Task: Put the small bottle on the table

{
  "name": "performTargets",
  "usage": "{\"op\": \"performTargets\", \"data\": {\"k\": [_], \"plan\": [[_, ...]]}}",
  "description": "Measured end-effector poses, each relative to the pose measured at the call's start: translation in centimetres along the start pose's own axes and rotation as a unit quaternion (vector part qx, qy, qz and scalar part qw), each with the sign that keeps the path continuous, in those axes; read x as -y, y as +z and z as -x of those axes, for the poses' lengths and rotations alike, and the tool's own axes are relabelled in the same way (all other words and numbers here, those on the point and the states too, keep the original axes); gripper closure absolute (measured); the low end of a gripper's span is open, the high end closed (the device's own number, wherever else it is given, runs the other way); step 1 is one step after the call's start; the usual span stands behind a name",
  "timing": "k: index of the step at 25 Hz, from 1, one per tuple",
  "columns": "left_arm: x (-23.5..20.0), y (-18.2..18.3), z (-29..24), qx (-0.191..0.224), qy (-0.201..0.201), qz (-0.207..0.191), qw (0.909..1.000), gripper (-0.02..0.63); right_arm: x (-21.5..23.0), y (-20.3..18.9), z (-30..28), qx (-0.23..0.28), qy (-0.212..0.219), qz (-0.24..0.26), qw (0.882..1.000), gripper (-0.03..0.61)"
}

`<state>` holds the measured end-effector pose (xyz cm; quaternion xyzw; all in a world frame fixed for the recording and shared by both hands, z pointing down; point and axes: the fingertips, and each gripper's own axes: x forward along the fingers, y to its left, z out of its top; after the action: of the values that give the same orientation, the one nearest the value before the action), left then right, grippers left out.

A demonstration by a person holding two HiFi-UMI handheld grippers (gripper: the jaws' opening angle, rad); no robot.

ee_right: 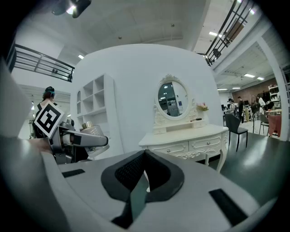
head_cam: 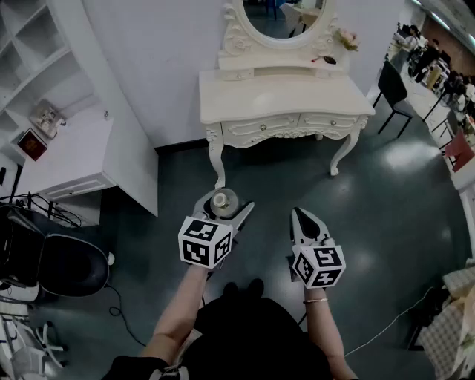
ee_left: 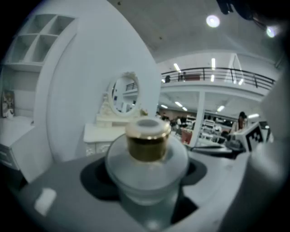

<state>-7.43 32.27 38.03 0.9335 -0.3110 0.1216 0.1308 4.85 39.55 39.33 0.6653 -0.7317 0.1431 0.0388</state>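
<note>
My left gripper [head_cam: 223,205] is shut on the small bottle [head_cam: 221,200], a clear glass one with a gold cap, held upright above the dark floor. In the left gripper view the small bottle [ee_left: 147,156] fills the gap between the jaws, and the pads press on its sides. My right gripper [head_cam: 305,223] hangs beside it on the right, shut and with nothing in it; its pads meet in the right gripper view [ee_right: 143,176]. The white dressing table [head_cam: 282,98] stands ahead of both grippers, some way beyond the bottle. From the right gripper view the bottle [ee_right: 96,150] shows at the left, the table [ee_right: 186,137] ahead.
An oval mirror [head_cam: 286,16] tops the table, with small items near its right end. A white shelf unit [head_cam: 70,152] stands at the left, a black office chair [head_cam: 56,266] and cables below it. A black chair [head_cam: 392,85] and people sit at the far right.
</note>
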Motion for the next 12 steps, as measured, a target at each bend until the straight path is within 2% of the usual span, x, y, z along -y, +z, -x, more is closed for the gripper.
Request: {"op": "performTargets", "data": {"k": [12], "plan": [[-0.18, -0.53, -0.69, -0.008, 0.011, -0.001, 0.9999, 0.279, -0.72, -0.08, -0.48, 0.003, 0.025, 0.01, 1.0, 0.574]]}}
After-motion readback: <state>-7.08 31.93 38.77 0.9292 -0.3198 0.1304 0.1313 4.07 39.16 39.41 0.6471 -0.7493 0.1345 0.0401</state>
